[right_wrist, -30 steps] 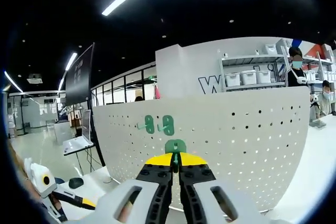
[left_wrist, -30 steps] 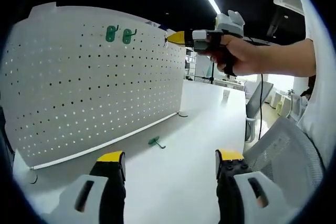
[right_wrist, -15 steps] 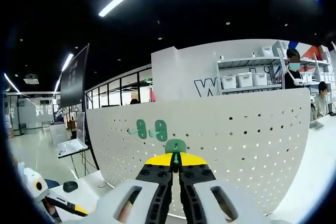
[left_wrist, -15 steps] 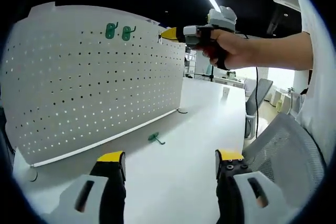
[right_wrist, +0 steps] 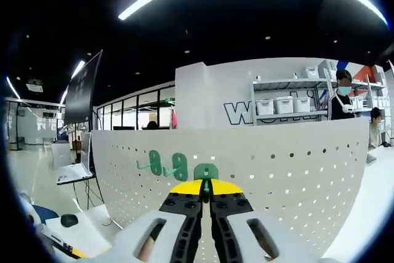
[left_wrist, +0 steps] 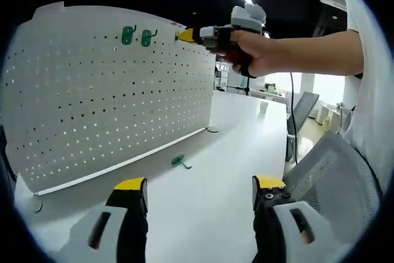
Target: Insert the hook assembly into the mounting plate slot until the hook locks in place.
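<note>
Fingers of our right gripper (right_wrist: 206, 190), pinching a green hook (right_wrist: 205, 171), have advanced toward the pegboard (left_wrist: 104, 90); insertion is near. Left gripper (left_wrist: 200, 192) fingers stay spread above the surface (left_wrist: 240, 146).

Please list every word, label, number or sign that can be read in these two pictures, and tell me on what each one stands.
"W": a large dark letter on the white back wall in the right gripper view; the shelf unit hides the letters after it.
White pegboard: no text seen.
Green hooks and hand-held grippers: no text seen.
Storage boxes on the shelf unit: any labels are too small to read.
</note>
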Tool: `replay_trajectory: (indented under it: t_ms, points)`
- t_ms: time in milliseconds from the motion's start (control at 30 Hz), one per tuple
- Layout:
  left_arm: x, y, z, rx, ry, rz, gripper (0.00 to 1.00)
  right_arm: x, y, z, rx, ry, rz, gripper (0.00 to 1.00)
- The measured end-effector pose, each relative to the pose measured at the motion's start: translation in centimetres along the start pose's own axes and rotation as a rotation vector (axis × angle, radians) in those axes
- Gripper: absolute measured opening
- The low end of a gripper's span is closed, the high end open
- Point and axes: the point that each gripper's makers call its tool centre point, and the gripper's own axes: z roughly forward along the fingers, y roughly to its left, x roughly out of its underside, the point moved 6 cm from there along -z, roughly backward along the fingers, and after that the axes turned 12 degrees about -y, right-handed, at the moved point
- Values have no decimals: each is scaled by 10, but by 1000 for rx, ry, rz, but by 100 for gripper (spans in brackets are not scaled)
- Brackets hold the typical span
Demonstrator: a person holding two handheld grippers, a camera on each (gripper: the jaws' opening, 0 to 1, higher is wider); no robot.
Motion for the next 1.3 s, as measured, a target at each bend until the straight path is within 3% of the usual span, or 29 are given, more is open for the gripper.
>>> replay_trajectory:
  t_ms: [533, 1300]
  points:
    - [0, -1, 0, -6, 4, -4, 70, 0, -6, 27, 0, -32, -58, 0]
    - [1, 4, 0, -31, 14, -20, 69, 9, -5, 38, 16, -11, -48, 0]
